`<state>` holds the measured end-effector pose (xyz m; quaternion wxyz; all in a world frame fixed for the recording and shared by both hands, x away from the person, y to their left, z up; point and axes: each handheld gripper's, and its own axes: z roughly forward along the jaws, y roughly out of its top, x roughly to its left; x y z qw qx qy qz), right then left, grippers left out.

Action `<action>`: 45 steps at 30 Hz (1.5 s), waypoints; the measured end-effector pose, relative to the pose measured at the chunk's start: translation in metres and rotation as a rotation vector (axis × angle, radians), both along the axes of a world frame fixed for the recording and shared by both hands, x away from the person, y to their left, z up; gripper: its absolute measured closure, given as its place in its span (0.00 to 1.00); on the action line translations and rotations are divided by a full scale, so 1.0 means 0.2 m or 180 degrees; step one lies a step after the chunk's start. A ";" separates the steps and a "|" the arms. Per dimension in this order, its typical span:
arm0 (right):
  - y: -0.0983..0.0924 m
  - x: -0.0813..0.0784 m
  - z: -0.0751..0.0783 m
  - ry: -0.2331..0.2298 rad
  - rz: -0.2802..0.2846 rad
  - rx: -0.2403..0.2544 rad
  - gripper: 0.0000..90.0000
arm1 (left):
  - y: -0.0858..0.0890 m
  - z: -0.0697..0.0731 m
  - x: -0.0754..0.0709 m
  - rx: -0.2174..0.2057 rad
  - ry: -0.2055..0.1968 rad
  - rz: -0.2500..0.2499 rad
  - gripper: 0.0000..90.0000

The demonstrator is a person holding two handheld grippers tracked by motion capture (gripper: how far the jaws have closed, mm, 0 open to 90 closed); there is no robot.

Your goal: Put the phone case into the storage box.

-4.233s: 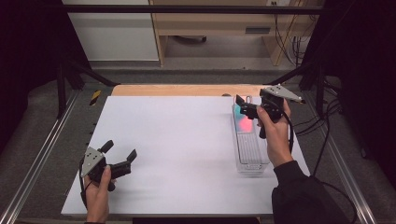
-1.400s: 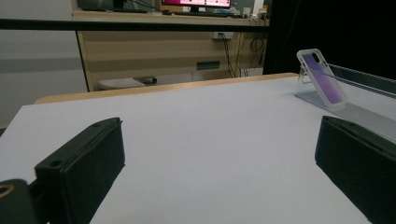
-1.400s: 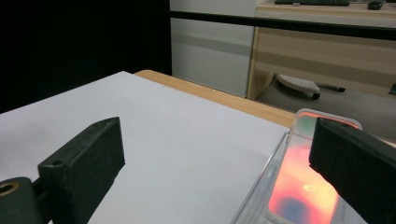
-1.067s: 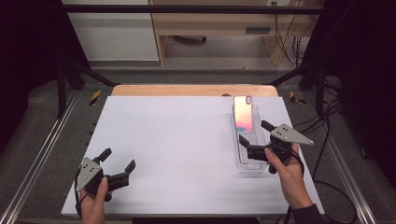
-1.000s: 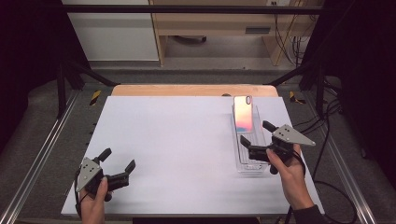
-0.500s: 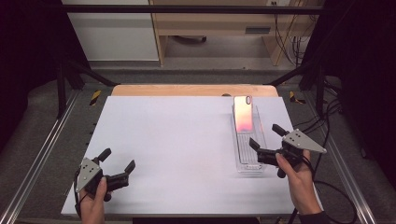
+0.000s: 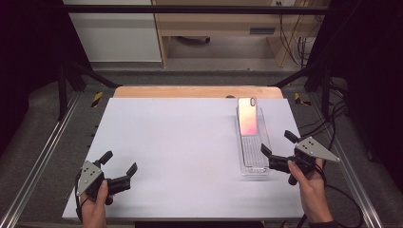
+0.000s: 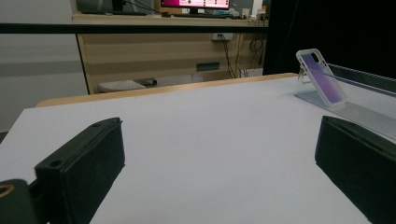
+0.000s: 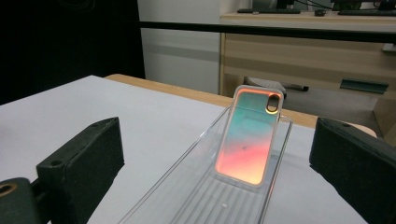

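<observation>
The right gripper has drawn back from the phone case toward the near end of the clear tray, jaws wide apart and empty. The placing looks done. The case leans upright at the tray's far end, straight ahead of the jaws. The left gripper stands open, empty, well apart.

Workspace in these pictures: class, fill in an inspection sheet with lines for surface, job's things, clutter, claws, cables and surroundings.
Surface: white table, wooden strip at its far edge.
Job's things: phone case leans tilted at the far end of the clear tray.
Clutter: nothing seen.
Claws: left claw open, near corner, holding nothing; right claw open, at the tray's near end, holding nothing.
Cables: one trails from the right claw; a bundle lies right of the table.
Surroundings: wooden desk behind; dark curtains at the sides.
</observation>
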<state>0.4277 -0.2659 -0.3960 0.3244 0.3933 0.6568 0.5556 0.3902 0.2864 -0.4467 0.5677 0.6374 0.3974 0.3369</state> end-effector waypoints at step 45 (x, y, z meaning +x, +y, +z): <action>-0.16 -0.12 -0.19 -0.0045 -0.0106 0.0095 0.03 | 0.00 0.00 0.00 -0.0004 -0.0024 -0.0030 0.01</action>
